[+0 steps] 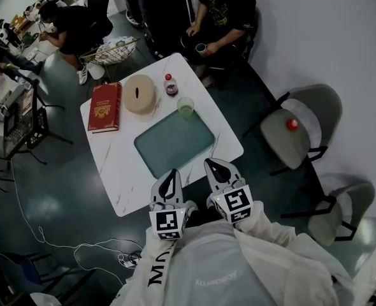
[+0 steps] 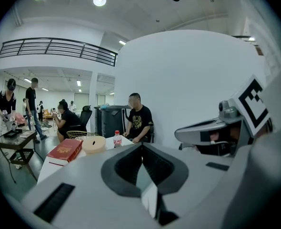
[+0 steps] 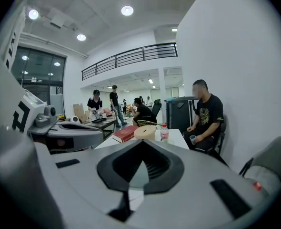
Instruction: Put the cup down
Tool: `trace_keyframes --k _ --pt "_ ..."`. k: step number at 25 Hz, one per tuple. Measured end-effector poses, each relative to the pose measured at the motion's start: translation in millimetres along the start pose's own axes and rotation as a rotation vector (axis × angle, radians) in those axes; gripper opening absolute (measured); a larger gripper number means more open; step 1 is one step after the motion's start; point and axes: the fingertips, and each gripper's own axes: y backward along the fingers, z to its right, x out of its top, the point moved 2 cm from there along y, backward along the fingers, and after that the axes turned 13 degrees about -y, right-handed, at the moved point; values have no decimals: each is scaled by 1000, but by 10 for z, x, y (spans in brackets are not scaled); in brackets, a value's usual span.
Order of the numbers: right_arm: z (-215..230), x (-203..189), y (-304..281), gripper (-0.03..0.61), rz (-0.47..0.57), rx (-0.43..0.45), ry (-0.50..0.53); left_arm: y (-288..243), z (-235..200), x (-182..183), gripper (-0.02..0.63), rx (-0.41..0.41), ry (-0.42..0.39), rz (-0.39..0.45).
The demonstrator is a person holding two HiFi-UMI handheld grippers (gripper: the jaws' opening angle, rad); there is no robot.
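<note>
A pale green see-through cup (image 1: pixel 185 106) stands upright on the white table (image 1: pixel 118 171), at the far edge of a green tray (image 1: pixel 174 141). My left gripper (image 1: pixel 171 174) and right gripper (image 1: pixel 212 165) hover side by side over the table's near edge, well short of the cup. Both point toward the tray. In the left gripper view the left gripper (image 2: pixel 141 146) has its jaws together with nothing between them. The right gripper (image 3: pixel 141 143) looks the same in the right gripper view, shut and empty.
A red book (image 1: pixel 105 106), a round tan box (image 1: pixel 139 94) and a small bottle (image 1: pixel 170 85) sit at the table's far side. A seated person (image 1: pixel 223 11) holds a cup beyond it. Two grey chairs (image 1: pixel 299 126) stand at the right, one with a red object (image 1: pixel 292 124).
</note>
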Motion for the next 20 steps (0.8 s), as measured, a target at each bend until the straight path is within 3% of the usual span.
trace_keyframes --k 20 --pt "163 122 -87 5 -1 56 -19 -241 64 143 12 30 -16 -12"
